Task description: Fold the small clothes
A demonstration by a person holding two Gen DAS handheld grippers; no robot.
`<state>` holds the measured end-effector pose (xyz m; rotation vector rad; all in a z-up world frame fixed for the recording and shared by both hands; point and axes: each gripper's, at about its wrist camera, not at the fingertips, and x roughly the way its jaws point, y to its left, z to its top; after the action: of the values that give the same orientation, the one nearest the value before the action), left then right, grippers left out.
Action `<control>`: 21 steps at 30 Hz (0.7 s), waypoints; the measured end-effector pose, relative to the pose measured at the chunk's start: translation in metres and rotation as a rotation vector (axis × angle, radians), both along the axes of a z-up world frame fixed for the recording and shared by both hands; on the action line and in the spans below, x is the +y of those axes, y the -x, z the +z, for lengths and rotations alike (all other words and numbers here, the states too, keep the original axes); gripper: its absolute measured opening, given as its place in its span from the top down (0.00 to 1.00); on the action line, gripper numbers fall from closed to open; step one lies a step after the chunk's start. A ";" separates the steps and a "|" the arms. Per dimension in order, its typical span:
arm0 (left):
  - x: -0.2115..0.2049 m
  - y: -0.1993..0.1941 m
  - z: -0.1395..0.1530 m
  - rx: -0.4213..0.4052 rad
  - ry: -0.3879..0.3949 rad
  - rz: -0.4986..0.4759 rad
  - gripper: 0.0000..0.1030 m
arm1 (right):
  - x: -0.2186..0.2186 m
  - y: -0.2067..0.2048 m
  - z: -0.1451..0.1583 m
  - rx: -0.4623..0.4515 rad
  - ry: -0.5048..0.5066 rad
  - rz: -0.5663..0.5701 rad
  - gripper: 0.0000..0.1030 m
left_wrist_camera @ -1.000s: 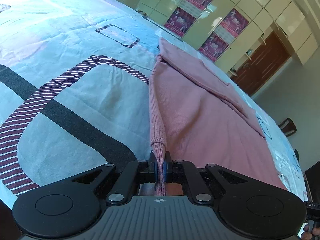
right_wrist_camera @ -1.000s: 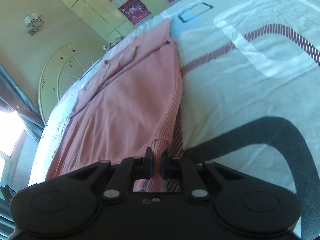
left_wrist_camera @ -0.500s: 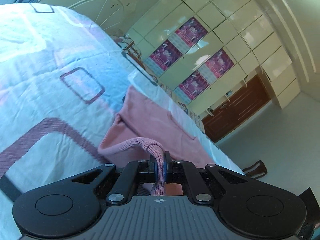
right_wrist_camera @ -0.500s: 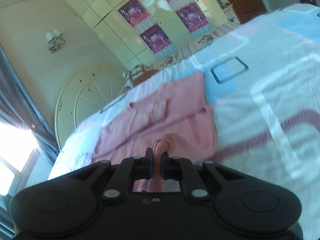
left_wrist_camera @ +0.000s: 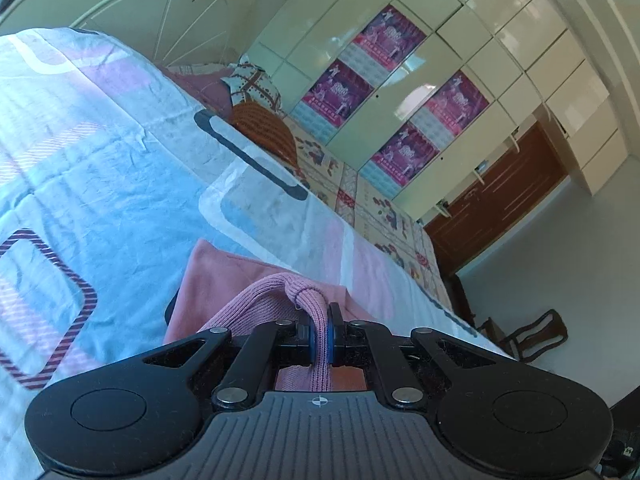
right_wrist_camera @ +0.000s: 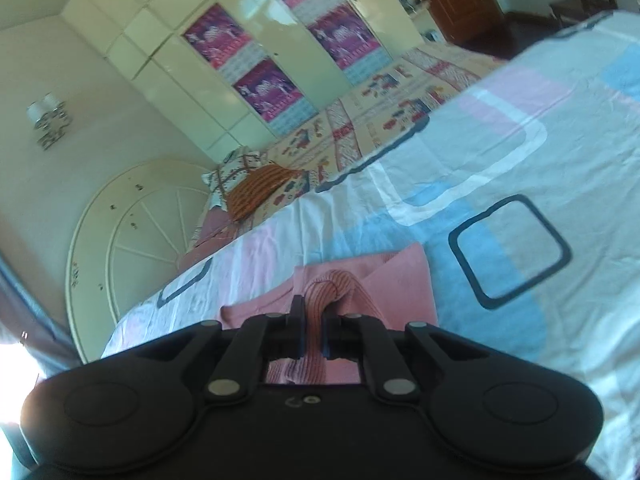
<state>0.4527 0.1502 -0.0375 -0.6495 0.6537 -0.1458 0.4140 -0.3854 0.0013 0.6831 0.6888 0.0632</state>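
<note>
A pink knitted garment lies on a bed with a blue, white and pink patterned sheet. My left gripper is shut on the garment's ribbed hem and holds it over the garment's far end. In the right wrist view the same pink garment lies just ahead. My right gripper is shut on its ribbed hem, also carried over the far part. Most of the garment is hidden under the grippers.
An orange knitted item and a patterned pillow lie by the white round headboard; the pillow area shows in the right view too. White wardrobes with pink posters stand beyond. A dark chair stands on the floor.
Both grippers have carried the pink hem forward over the garment toward its far end. The garment, stretched out long a second ago, now shows only a short part ahead.
</note>
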 end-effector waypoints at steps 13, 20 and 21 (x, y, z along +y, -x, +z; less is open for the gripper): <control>-0.003 -0.119 -0.085 0.135 0.061 -0.066 0.95 | -0.002 -0.106 -0.090 0.164 -0.061 -0.063 0.78; -0.004 -0.123 -0.071 -0.005 0.009 -0.075 0.09 | -0.005 -0.113 -0.084 0.069 0.072 -0.098 0.26; -0.006 -0.125 -0.069 -0.004 -0.038 -0.091 0.09 | -0.006 -0.113 -0.083 0.065 0.091 -0.086 0.32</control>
<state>0.5779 0.1442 -0.1062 -0.5834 0.6811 -0.2186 0.5271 -0.3912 -0.0820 0.6291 0.7194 -0.0693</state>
